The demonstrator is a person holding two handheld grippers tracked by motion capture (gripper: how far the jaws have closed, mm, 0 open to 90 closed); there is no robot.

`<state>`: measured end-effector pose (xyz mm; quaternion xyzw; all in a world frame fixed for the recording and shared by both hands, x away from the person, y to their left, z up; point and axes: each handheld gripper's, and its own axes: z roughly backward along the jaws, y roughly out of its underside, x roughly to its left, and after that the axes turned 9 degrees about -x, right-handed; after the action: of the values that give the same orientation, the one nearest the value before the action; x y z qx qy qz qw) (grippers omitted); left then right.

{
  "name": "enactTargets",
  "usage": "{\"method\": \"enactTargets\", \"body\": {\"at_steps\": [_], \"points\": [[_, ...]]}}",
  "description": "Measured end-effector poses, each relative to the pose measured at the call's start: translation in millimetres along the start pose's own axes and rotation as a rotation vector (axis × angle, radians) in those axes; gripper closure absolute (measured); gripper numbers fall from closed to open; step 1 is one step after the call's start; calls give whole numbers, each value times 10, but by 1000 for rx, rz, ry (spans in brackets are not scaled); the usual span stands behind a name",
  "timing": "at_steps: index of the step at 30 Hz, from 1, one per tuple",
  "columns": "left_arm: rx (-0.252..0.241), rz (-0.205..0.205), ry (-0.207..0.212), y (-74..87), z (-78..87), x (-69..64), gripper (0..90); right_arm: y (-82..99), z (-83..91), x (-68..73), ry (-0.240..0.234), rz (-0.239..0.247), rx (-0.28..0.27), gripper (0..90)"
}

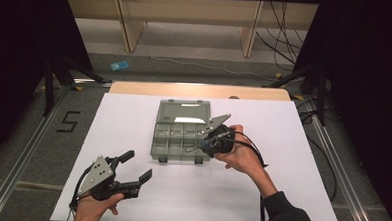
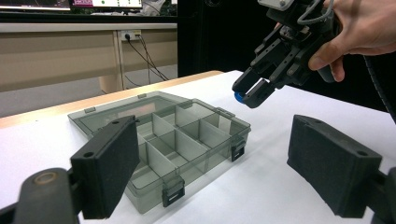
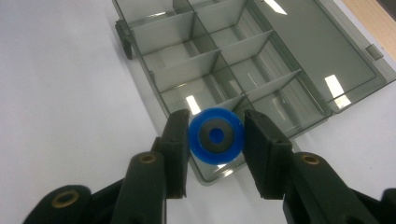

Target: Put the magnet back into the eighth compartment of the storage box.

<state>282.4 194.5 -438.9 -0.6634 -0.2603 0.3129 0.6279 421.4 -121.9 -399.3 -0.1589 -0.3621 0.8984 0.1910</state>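
A grey translucent organizer box [image 1: 182, 135] is lying open near the middle of the white table cover [image 1: 134, 113], its lid [image 1: 184, 111] folded flat on the far side of the tray. Dividers are splitting the tray into small compartments, and every compartment that can be seen is standing empty; two dark latches [image 2: 173, 194] are hanging from the near wall.

The right gripper [image 3: 215, 140], held in the person's right hand [image 1: 242, 155], is hovering above the box's near right corner with its jaws pinching a small blue round part [image 3: 216, 136] that has a dark ring and a blue centre. In the left gripper view the same blue part [image 2: 238, 96] is showing at the jaw tips, raised clear of the box and just to its right. It is not touching the tray.

The left gripper [image 1: 131, 170], held in the left hand [image 1: 94, 208], is sitting well to the near left of the box, its jaws spread wide and gripping nothing; its black pads [image 2: 109, 163] are framing the box in its own view.
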Motion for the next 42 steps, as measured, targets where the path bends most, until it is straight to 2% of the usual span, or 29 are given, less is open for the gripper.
{"method": "enactTargets", "body": {"at_steps": [6,7,12,13,15,21,25,42], "points": [[-4,-1,4,4,-6,1,163,10,-14,-30,13,10,-6,624],[-7,0,6,5,-8,1,163,10,-19,-32,12,-3,-3,624],[-10,0,8,6,-10,3,163,16,-25,-49,2,-4,3,624],[-10,0,8,7,-10,3,163,20,-34,-45,17,-5,-5,624],[-9,1,10,7,-11,2,162,23,-34,-63,12,5,-4,624],[2,-3,3,4,-3,1,163,36,-81,-90,20,-4,1,624],[4,-2,2,6,-3,3,162,41,-110,-106,16,4,-1,624],[5,0,-1,7,1,7,163,54,-274,-141,5,-12,33,624]]}}
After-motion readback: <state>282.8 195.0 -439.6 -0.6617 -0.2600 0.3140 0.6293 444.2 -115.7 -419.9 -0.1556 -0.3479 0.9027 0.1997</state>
